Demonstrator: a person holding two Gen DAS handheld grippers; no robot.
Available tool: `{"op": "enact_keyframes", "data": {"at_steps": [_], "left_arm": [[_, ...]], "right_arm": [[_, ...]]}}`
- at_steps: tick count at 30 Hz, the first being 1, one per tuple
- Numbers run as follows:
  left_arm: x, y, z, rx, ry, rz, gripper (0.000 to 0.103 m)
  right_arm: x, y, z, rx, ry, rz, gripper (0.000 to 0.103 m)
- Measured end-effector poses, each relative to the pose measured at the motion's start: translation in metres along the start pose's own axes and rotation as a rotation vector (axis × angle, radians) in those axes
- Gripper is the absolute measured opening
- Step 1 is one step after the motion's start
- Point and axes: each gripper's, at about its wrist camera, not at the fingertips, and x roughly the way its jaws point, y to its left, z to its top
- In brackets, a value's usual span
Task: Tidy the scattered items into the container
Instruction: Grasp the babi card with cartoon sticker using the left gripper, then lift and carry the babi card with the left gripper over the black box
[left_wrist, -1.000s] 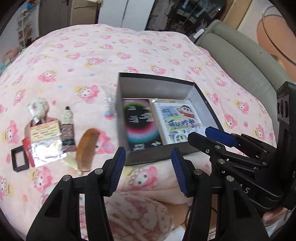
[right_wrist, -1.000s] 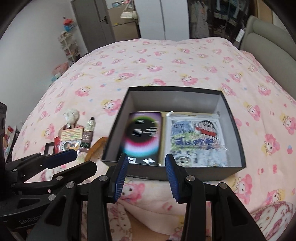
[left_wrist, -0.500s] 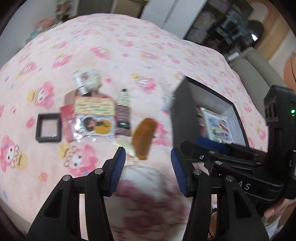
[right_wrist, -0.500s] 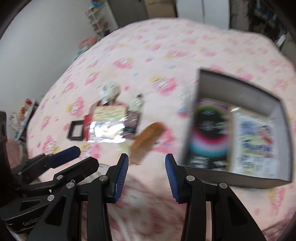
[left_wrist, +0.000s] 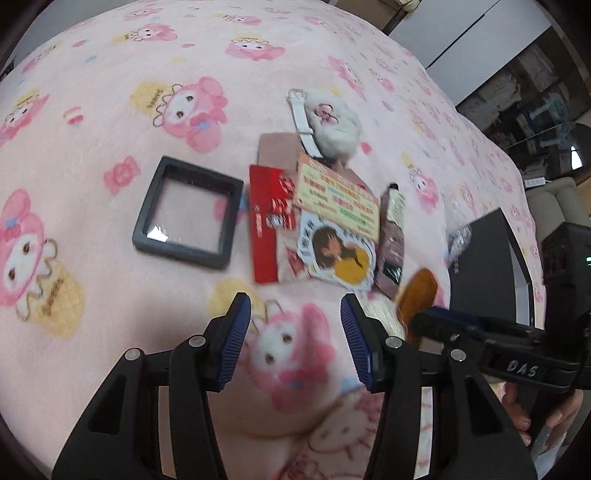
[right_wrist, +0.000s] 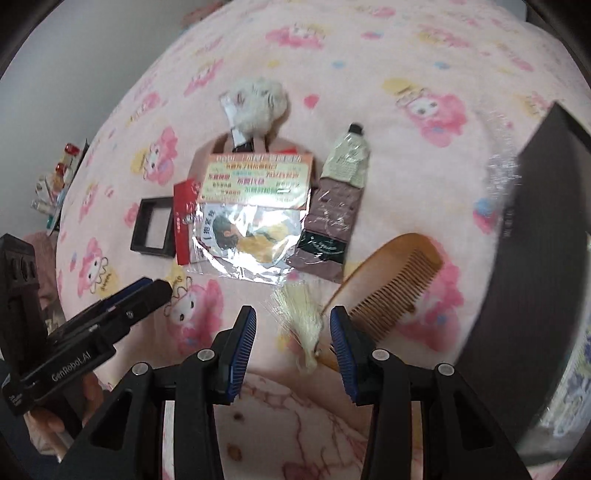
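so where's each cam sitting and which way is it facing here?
Left wrist: on the left gripper, tilted down at the blanket and the frame; own open fingers, plus the right gripper and hand at right.
Right wrist: on the right gripper, tilted down at the comb and tassel; own parted fingers, plus the left gripper at left.
Shared: comb, frame, tube, box at right edge.

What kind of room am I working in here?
Most likely a bedroom: the things lie on a bed's soft pink cartoon blanket, a padded headboard stands at its far edge, and wardrobe doors stand behind.
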Motion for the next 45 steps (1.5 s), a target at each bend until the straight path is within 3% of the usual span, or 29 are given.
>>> {"op": "enact_keyframes", "data": {"at_steps": [3, 8, 11, 15, 19, 20, 21, 24, 29, 31, 33, 35, 37, 40, 42, 45], "left_arm": [[0.007, 0.002, 0.011, 0.006, -0.018, -0.025, 0.043], [0.020, -0.007, 0.029, 0.054, -0.046, -0.067, 0.043], [0.031, -0.003, 0.037, 0.053, -0.024, -0.020, 0.043], [0.042, 0.000, 0.039, 0.044, -0.006, -0.036, 0.045], [0.056, -0.004, 0.039, 0.054, 0.014, -0.056, 0.044], [0.056, -0.005, 0.039, 0.060, 0.015, -0.060, 0.037], [0.055, -0.006, 0.039, 0.066, 0.020, -0.072, 0.018], [0.048, -0.005, 0.035, 0.063, 0.024, -0.094, 0.005], [0.020, 0.013, 0.020, 0.042, -0.018, -0.066, 0.004], [0.017, 0.028, 0.016, 0.020, 0.001, -0.066, 0.006], [0.026, 0.039, 0.014, -0.002, 0.046, -0.050, 0.013], [0.032, 0.039, 0.014, -0.005, 0.064, -0.041, 0.014], [0.033, 0.033, 0.015, 0.003, 0.056, -0.043, 0.014], [0.030, 0.021, 0.016, 0.021, 0.040, -0.022, 0.014], [0.026, 0.014, 0.015, 0.037, 0.029, -0.007, 0.014], [0.009, 0.004, 0.011, 0.049, 0.011, -0.030, 0.014]], "right_arm": [[0.020, 0.004, 0.012, -0.024, 0.041, 0.039, 0.038], [0.049, 0.009, 0.035, -0.041, 0.075, 0.061, 0.038], [0.056, 0.005, 0.041, -0.017, 0.088, 0.069, 0.038], [0.045, -0.004, 0.040, 0.004, 0.017, -0.052, 0.038], [0.048, -0.013, 0.042, 0.028, 0.025, 0.011, 0.043], [0.049, -0.012, 0.043, 0.025, 0.027, 0.014, 0.044], [0.051, -0.011, 0.043, 0.016, 0.027, 0.019, 0.045], [0.052, -0.004, 0.043, -0.009, 0.019, 0.016, 0.048], [0.051, 0.006, 0.040, -0.035, 0.008, 0.005, 0.048], [0.051, 0.008, 0.038, -0.035, 0.009, 0.016, 0.049], [0.055, 0.009, 0.039, -0.041, 0.023, 0.035, 0.059], [0.062, 0.011, 0.042, -0.058, 0.050, 0.063, 0.069], [0.070, 0.018, 0.046, -0.094, 0.084, 0.079, 0.072], [0.078, 0.027, 0.047, -0.123, 0.112, 0.107, 0.067], [0.073, 0.030, 0.045, -0.135, 0.088, 0.063, 0.041], [0.059, 0.025, 0.038, -0.077, 0.057, 0.136, 0.038]]}}
